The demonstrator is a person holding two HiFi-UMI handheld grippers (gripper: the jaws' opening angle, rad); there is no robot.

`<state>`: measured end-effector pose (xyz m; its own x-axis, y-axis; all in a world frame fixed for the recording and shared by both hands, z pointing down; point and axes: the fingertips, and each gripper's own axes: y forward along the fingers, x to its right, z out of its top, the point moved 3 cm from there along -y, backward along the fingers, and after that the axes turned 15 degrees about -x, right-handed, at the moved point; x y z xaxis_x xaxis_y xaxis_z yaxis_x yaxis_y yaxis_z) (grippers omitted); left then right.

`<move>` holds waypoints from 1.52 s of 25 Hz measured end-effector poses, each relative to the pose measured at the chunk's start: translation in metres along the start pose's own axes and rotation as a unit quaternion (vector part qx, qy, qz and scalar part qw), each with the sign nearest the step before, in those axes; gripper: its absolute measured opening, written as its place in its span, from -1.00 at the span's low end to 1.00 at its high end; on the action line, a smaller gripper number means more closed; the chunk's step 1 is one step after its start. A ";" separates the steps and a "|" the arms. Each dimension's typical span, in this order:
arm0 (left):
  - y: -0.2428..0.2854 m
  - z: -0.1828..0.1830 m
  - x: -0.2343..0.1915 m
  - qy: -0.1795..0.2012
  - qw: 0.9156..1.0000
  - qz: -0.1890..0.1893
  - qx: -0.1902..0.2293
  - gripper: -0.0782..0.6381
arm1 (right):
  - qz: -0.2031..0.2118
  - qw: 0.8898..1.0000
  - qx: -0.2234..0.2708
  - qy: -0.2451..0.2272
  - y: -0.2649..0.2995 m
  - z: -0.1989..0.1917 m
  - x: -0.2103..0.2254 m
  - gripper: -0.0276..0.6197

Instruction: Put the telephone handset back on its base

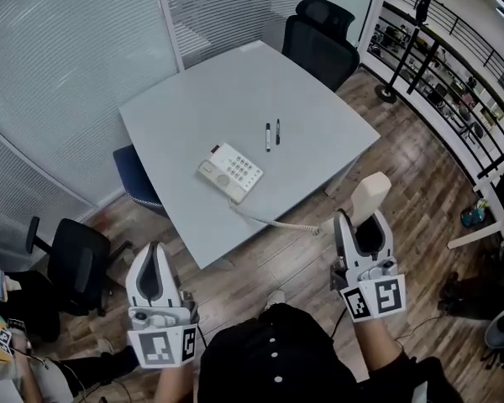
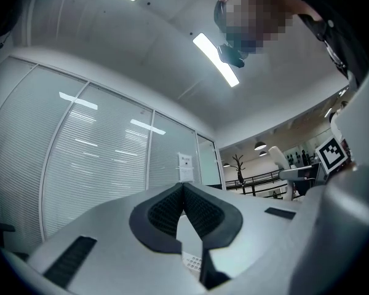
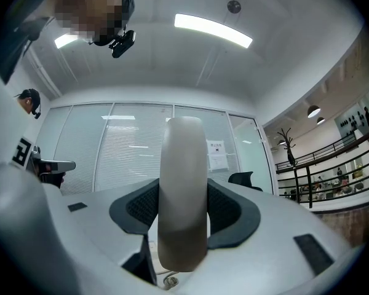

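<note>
Handset (image 1: 371, 193): judged rigid, light, smooth plastic; coiled cord (image 1: 279, 222) may tug. Clamped mid-length in right hand-held gripper (image 1: 364, 222), well apart from base (image 1: 231, 172). Left hand-held gripper (image 1: 154, 259): jaws together, empty.

A grey table (image 1: 202, 91) stands on a wood-plank floor (image 1: 420, 191). There is a black office chair (image 1: 322, 40) at its far corner, a blue chair (image 1: 133, 175) tucked under its left edge and another black chair (image 1: 77, 263) nearer, off its left. Glass walls with blinds (image 1: 59, 57) run behind the table, a black railing (image 3: 307, 183) stands to its right, and strip lights (image 3: 212, 29) glow overhead.
</note>
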<state>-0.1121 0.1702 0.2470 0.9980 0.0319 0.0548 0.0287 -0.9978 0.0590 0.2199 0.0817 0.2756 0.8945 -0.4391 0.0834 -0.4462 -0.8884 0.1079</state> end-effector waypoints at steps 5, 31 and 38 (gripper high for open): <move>0.014 0.001 0.010 0.000 1.000 0.013 -0.009 -0.74 | 0.015 1.000 -0.008 0.002 0.016 0.000 0.015 -0.20; 0.098 -0.012 0.002 -0.011 1.000 0.010 -0.026 -0.74 | 0.017 1.000 -0.025 0.006 0.095 -0.002 0.043 -0.20; 0.135 -0.007 -0.013 -0.011 1.000 -0.001 -0.014 -0.74 | 0.005 1.000 -0.015 0.001 0.126 0.007 0.046 -0.20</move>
<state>-0.1220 0.0351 0.2612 0.9989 0.0329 0.0331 0.0299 -0.9958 0.0867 0.2046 -0.0513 0.2859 0.8898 -0.4479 0.0871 -0.4561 -0.8793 0.1375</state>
